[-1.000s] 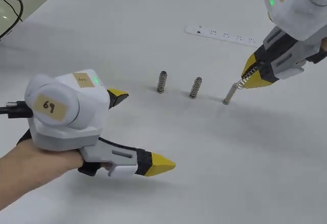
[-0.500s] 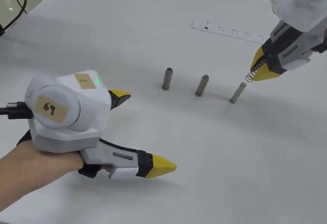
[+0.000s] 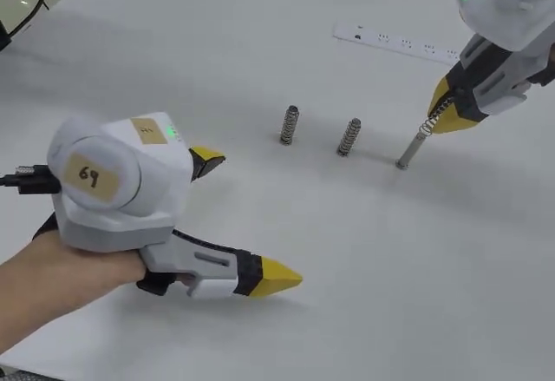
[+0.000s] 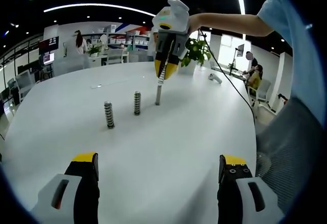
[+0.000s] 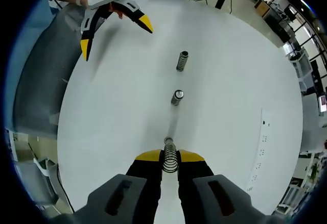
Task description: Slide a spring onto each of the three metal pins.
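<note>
Right gripper (image 3: 447,121) jaws clamp spring (image 3: 431,121), lower end at bare pin (image 3: 411,150) top, axes nearly aligned; left gripper (image 3: 251,218) wide open, empty.

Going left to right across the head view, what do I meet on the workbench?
left gripper → first spring-covered pin → second spring-covered pin → bare pin → right gripper, holding a spring

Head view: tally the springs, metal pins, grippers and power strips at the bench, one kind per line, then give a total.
Springs: 3
Metal pins: 3, two sleeved by springs
Grippers: 2
Power strip: 1
Total: 9
</note>
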`<state>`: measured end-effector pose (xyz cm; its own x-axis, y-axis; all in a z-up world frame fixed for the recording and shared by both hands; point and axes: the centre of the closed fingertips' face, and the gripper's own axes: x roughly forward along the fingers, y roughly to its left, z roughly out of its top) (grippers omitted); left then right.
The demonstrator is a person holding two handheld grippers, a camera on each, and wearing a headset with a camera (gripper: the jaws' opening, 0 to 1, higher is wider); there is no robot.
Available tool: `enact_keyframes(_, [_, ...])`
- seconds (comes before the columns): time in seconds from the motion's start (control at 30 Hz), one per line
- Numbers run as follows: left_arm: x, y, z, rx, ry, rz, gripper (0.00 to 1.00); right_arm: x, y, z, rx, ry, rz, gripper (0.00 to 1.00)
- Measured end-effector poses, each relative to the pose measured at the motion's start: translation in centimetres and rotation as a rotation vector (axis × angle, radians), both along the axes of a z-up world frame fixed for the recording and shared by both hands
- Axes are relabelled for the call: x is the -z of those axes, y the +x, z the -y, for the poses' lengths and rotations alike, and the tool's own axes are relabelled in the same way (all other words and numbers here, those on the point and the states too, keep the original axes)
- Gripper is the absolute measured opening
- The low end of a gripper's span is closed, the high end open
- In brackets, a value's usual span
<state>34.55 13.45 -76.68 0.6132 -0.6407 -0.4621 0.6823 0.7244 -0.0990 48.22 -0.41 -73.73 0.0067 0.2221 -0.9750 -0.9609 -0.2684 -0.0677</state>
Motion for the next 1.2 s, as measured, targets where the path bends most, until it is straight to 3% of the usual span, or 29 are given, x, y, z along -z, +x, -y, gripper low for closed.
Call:
enact_keyframes(0.73, [0.7, -0.1, -0.2, -0.005, 0.002, -0.019, 0.94, 1.5, 0.3, 0.1, -0.007, -0.024, -0.009, 0.08])
enact_keyframes(1.2, [0.7, 0.1, -0.4, -0.015, -0.004, -0.025, 0.93, 3.7, 0.3, 0.0, -0.009, -0.052, -0.039, 0.08])
